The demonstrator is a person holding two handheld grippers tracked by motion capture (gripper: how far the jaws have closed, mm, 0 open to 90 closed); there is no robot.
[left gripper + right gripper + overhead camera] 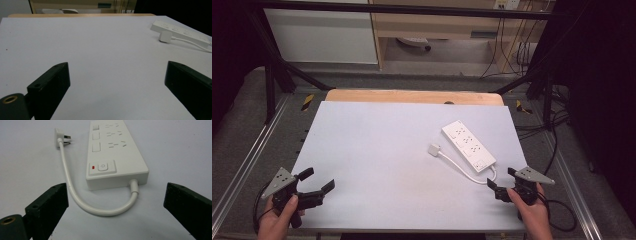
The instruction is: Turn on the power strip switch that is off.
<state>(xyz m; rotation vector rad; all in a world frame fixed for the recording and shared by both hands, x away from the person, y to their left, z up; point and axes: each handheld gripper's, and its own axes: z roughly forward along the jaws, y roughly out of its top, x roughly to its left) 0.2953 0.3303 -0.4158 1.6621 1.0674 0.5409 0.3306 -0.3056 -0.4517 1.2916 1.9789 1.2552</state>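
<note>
A white power strip (468, 145) lies flat on the pale worktop (377, 165), right of centre, set diagonally with its sockets face up. Its switch end, bearing a small red indicator, carries a short white cable (82, 205) that loops back to a white plug (434, 148) lying just beside the strip.

Even overhead light, soft shadows, dark surroundings, mild blur.
</note>
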